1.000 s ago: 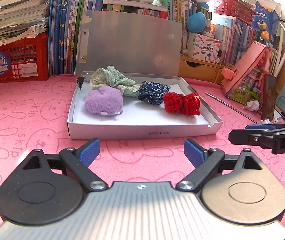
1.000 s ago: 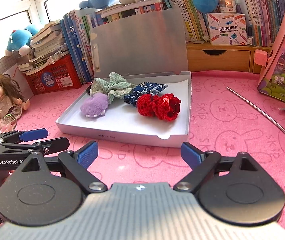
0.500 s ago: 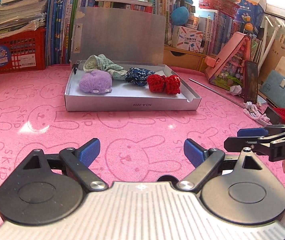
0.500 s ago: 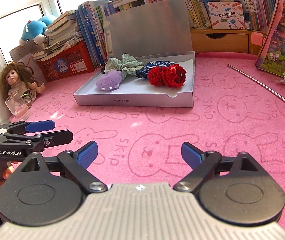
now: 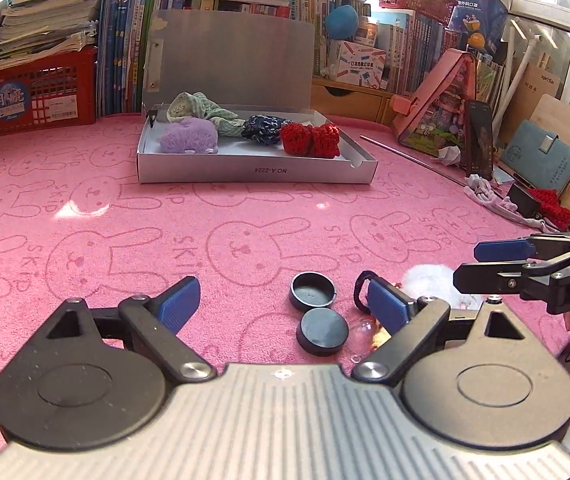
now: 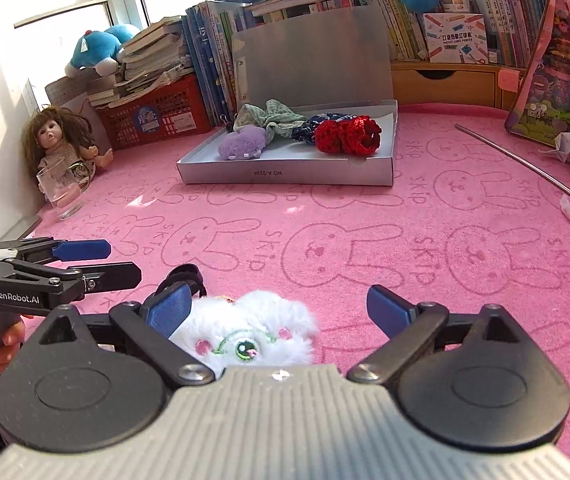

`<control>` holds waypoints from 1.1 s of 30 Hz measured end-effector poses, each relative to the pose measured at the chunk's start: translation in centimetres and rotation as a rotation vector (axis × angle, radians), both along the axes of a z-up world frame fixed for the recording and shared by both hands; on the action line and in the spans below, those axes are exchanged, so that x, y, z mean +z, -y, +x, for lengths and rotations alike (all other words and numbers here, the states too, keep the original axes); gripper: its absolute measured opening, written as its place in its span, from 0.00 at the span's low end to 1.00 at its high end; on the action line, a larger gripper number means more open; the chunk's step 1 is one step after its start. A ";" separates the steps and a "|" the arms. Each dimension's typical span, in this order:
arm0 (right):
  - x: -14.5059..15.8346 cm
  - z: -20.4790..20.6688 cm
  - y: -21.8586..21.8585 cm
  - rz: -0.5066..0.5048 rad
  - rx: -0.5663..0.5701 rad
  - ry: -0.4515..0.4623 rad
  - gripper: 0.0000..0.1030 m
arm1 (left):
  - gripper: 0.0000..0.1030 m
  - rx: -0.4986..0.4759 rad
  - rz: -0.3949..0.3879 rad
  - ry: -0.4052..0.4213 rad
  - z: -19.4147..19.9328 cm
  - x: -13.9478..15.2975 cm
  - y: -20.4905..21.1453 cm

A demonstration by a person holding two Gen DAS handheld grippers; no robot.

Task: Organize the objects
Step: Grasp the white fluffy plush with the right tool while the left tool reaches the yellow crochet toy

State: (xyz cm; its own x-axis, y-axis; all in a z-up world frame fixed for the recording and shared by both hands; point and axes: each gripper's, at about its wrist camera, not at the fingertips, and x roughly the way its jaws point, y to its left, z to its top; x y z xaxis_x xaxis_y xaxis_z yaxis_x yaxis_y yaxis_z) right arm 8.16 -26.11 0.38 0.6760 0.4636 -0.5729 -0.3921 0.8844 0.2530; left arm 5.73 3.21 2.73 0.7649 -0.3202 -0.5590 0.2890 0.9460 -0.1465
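Note:
A flat silver box [image 5: 253, 168] [image 6: 285, 174] with its lid up lies far ahead on the pink mat. It holds a purple fluffy piece [image 5: 189, 139], a green checked cloth [image 5: 209, 114], a dark blue cloth [image 5: 265, 130] and a red crocheted piece [image 5: 311, 140]. My left gripper [image 5: 281, 304] is open low over the mat, with two black round caps [image 5: 317, 312] between its fingers, untouched. My right gripper [image 6: 281, 306] is open and its jaws are opening; a white fluffy plush charm [image 6: 249, 332] lies between them, close to the left pad, not pressed.
Books, a red basket [image 5: 33, 100] and plush toys line the back. A doll [image 6: 57, 144] and a glass [image 6: 61, 188] stand at the left edge. A metal rod [image 6: 517, 160], a pink toy house [image 5: 441, 112], a notebook and white cord lie to the right.
Both grippers have drawn back from the box toward the near side of the mat. The black caps and the white plush charm have come into view between the fingers.

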 end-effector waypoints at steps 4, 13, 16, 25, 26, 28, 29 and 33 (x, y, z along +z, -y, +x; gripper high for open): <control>-0.7 -0.5 -0.7 0.008 0.037 -0.011 0.96 | 0.90 0.000 0.013 0.008 -0.9 -0.2 0.2; -1.9 -0.7 -2.1 -0.061 0.081 -0.019 0.90 | 0.91 -0.017 -0.002 -0.015 -2.4 -0.6 -0.4; -2.2 -0.3 -2.1 -0.041 0.081 -0.035 0.88 | 0.91 -0.025 -0.015 -0.026 -2.8 -0.8 -0.5; -1.5 -0.2 -1.3 -0.014 0.000 0.000 0.80 | 0.91 -0.047 -0.039 -0.019 -2.9 -1.0 0.6; -1.3 -0.1 -1.0 -0.011 -0.014 0.004 0.80 | 0.91 -0.054 -0.041 -0.016 -2.8 -1.0 0.8; -1.1 0.1 -0.2 -0.002 -0.052 0.010 0.80 | 0.91 -0.066 -0.039 -0.005 -2.8 -1.0 1.4; -1.0 0.2 0.1 -0.002 -0.066 0.012 0.80 | 0.91 -0.071 -0.037 0.004 -2.8 -1.0 1.7; -1.0 0.6 1.7 0.005 -0.139 0.007 0.80 | 0.91 -0.092 -0.013 0.076 -3.0 -1.0 3.2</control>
State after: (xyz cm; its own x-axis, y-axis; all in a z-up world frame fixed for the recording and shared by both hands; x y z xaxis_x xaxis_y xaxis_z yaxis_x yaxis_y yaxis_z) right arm 8.73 -27.81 -0.64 0.7380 0.3680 -0.5656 -0.2675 0.9291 0.2554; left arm 2.77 0.05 1.73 0.7718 -0.3975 -0.4963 0.3850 0.9133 -0.1328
